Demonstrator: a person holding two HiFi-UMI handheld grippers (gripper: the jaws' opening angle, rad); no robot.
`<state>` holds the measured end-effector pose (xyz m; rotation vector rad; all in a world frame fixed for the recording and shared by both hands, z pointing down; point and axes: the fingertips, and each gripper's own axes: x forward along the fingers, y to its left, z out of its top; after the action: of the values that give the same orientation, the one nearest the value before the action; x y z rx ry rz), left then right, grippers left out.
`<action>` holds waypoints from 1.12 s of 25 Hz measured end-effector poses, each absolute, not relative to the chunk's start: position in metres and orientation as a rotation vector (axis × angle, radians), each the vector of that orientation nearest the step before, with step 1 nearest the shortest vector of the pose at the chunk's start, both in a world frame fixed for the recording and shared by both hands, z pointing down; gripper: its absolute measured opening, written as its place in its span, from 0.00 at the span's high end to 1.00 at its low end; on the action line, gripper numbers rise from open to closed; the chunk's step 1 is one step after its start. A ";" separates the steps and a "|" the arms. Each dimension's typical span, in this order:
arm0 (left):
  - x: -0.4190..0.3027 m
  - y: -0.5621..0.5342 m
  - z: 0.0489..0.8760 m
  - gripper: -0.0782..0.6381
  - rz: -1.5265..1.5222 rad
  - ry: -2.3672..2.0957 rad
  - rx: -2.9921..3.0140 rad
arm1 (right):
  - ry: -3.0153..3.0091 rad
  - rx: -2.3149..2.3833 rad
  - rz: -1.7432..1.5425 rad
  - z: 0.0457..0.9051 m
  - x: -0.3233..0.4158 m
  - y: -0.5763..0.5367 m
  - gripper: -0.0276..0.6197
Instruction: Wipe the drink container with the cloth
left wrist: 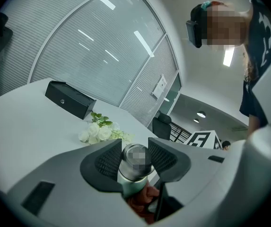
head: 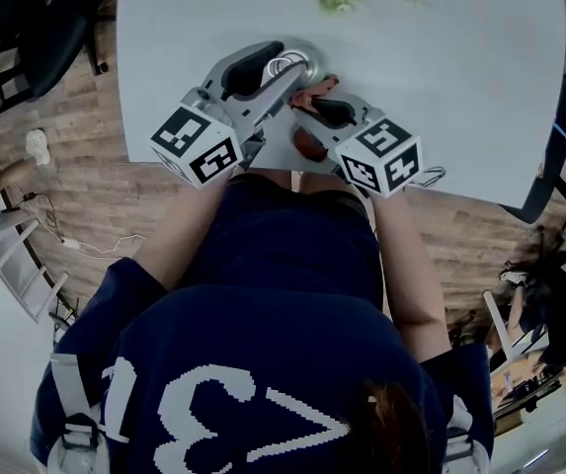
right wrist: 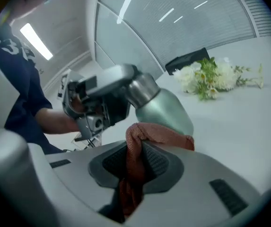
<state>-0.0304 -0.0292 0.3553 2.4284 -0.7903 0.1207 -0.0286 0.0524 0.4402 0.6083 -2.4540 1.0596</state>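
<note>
The drink container (right wrist: 166, 110), pale green with a steel neck, is held tilted over the white table (head: 460, 87), its neck clamped by the left gripper's (left wrist: 135, 159) jaws. The reddish cloth (right wrist: 161, 135) is pinched between the right gripper's (right wrist: 134, 161) jaws and draped on the body. This contact is plain in the right gripper view but largely covered in the head view.

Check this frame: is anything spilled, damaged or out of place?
Nothing stands out. The left gripper clamps the drink container at its silver top end, and no liquid shows on the table. The right gripper pinches the cloth against the container's green body.
</note>
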 end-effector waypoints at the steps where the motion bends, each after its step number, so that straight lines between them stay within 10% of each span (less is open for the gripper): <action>1: -0.030 -0.029 0.355 0.64 0.125 -0.787 2.434 | -2.404 0.624 1.080 0.453 -0.027 0.053 0.84; 28: -0.030 -0.029 0.356 0.64 0.120 -0.770 2.421 | -2.478 0.670 1.106 0.439 -0.073 0.049 0.85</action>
<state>-0.0297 -0.0290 0.3563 2.4206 -0.7699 0.1196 -0.0730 0.0490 0.4386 0.6696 -2.4781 1.1063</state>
